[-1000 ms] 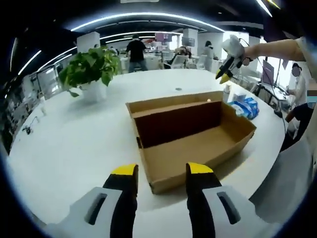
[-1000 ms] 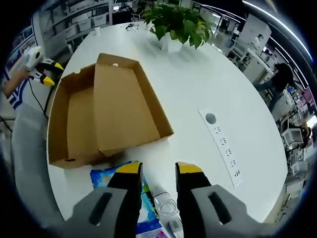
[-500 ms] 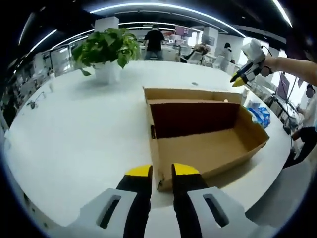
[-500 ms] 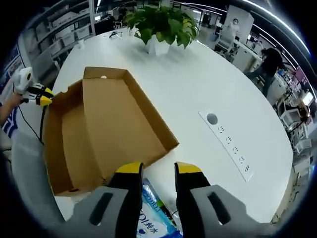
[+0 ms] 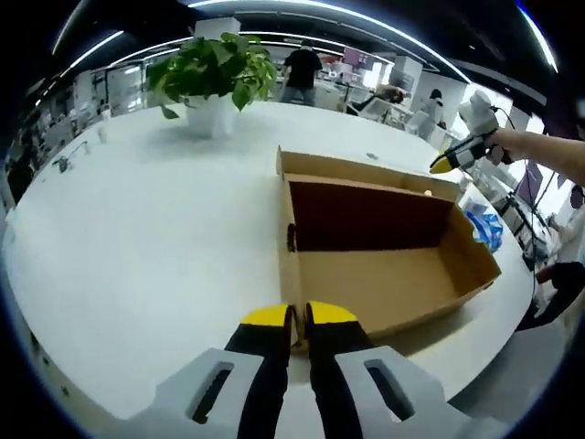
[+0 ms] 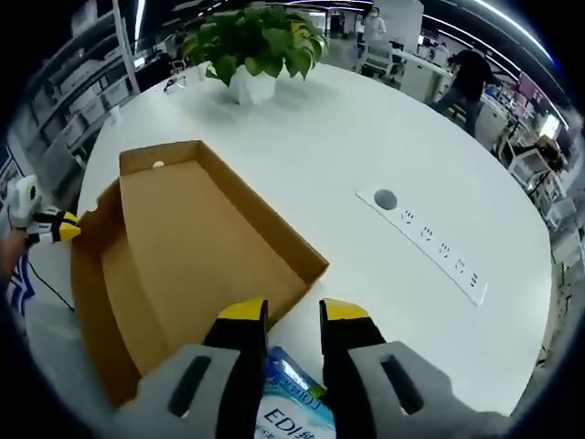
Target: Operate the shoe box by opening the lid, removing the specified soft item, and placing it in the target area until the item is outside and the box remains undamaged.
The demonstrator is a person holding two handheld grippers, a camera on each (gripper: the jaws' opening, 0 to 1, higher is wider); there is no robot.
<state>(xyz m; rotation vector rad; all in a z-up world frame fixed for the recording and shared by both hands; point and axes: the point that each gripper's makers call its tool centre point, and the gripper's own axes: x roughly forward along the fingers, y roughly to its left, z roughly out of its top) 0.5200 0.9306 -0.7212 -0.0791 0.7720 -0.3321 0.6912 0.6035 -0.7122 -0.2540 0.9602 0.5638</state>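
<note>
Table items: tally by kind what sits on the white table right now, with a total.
Cardboard shoe box, open: 1
Blue soft pack, outside the box beside its end: 1
Potted plant: 1
Power strip set in the white table: 1
Total: 4

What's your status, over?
Left gripper closed at shoe box near wall. Right gripper open over blue soft pack, outside box. Nothing blocking.

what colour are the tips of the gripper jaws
Yellow, capping black jaws. It shows best in the left gripper view, on the left gripper.
</note>
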